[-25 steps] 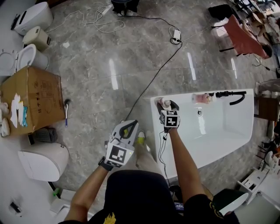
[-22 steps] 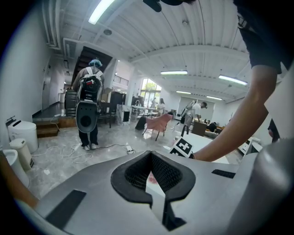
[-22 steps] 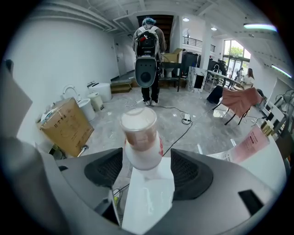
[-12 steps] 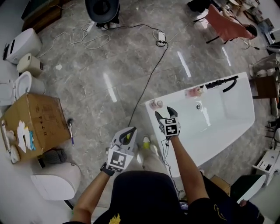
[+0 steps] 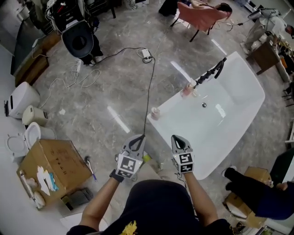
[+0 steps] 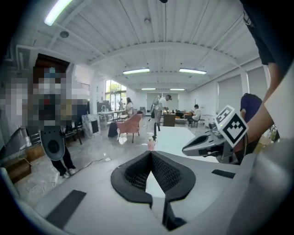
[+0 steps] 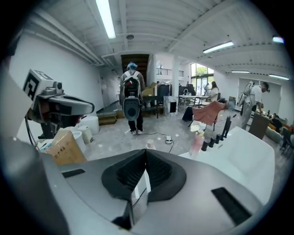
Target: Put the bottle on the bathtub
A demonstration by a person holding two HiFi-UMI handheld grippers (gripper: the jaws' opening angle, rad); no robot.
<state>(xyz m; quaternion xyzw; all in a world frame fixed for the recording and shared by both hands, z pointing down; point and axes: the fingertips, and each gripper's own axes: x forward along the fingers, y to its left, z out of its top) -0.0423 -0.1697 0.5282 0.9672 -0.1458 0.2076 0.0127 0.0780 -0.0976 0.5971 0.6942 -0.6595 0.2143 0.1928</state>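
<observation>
A small pale pink bottle [image 5: 155,112] stands upright on the near corner of the white bathtub [image 5: 239,114], and shows small in the right gripper view [image 7: 150,144]. My right gripper [image 5: 177,138] hangs well short of it, over the tub's near edge. Its jaws have just closed and are shut with nothing between them [image 7: 145,153]. My left gripper [image 5: 137,138] hovers beside it over the floor, shut and empty [image 6: 150,155]. A second pink bottle [image 5: 187,90] sits on the far rim beside the black faucet [image 5: 211,73].
A cardboard box [image 5: 55,165] and white toilets [image 5: 23,98] stand at the left. A black cable [image 5: 149,87] runs across the grey floor to the tub. A black stool [image 5: 80,41] and a pink chair [image 5: 202,11] stand further off. A person's legs [image 5: 250,186] are at the lower right.
My right gripper has pulled back from the bottle on the tub corner, risen and shut its jaws. The bottle stays on the rim. The left gripper has lifted a little.
</observation>
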